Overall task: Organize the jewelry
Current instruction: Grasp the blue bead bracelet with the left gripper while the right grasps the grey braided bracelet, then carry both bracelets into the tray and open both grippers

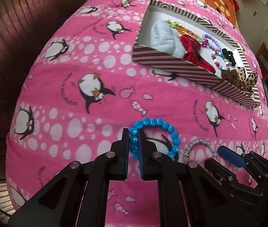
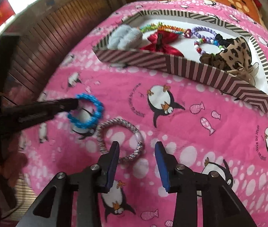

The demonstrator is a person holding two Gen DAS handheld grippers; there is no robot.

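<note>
Left gripper (image 1: 134, 141) jaws clamped on blue bracelet (image 1: 157, 122) at one side, ready for transfer to striped box (image 1: 173, 67). Right gripper (image 2: 136, 151) jaws part open, empty, straddling braided bracelet (image 2: 115, 122) lying on bed (image 1: 77, 66).

Left gripper (image 1: 134, 141) clamps the blue bead bracelet (image 1: 160, 126) on the pink blanket (image 1: 67, 87)
</note>
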